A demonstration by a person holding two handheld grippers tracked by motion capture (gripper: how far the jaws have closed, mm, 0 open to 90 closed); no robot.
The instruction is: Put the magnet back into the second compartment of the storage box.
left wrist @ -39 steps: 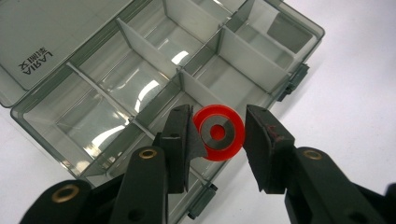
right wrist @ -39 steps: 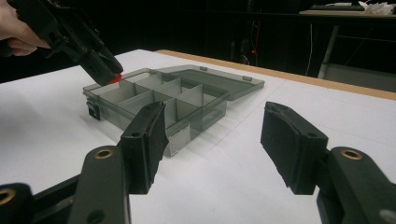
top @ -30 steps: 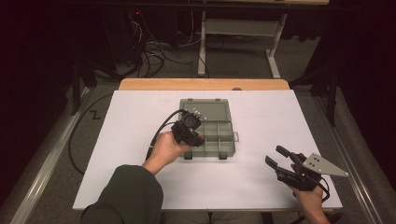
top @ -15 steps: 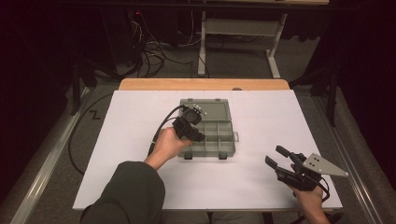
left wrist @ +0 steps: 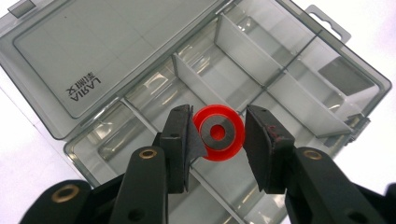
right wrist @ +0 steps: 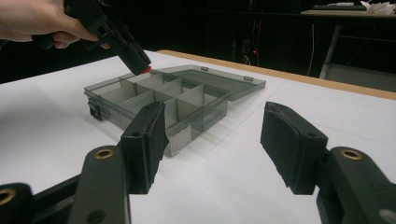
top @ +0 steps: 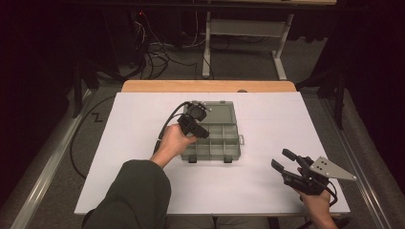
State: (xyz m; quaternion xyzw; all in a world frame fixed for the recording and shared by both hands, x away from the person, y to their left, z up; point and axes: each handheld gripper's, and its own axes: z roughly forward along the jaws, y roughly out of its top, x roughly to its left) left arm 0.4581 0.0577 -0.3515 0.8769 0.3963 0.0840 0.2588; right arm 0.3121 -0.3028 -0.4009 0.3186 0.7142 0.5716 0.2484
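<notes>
One Red Ring Poised Over the Organizer Box

One red ring (left wrist: 218, 132) with a grey centre sits clamped between the left gripper (left wrist: 218, 140) pads, above the compartments of an open grey plastic organizer box (top: 224, 148). Well apart, the right gripper (top: 282, 160) hovers over the white tabletop (top: 133, 124), jaws apart, holding nothing.

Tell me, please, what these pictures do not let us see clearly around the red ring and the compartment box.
- Red ring, left gripper view: its left edge is behind a finger, so contact cannot be judged.
- Compartment box, high view: the hand and the left gripper cover its left compartments.
- Box contents, right gripper view: the walls hide the compartment floors.
</notes>
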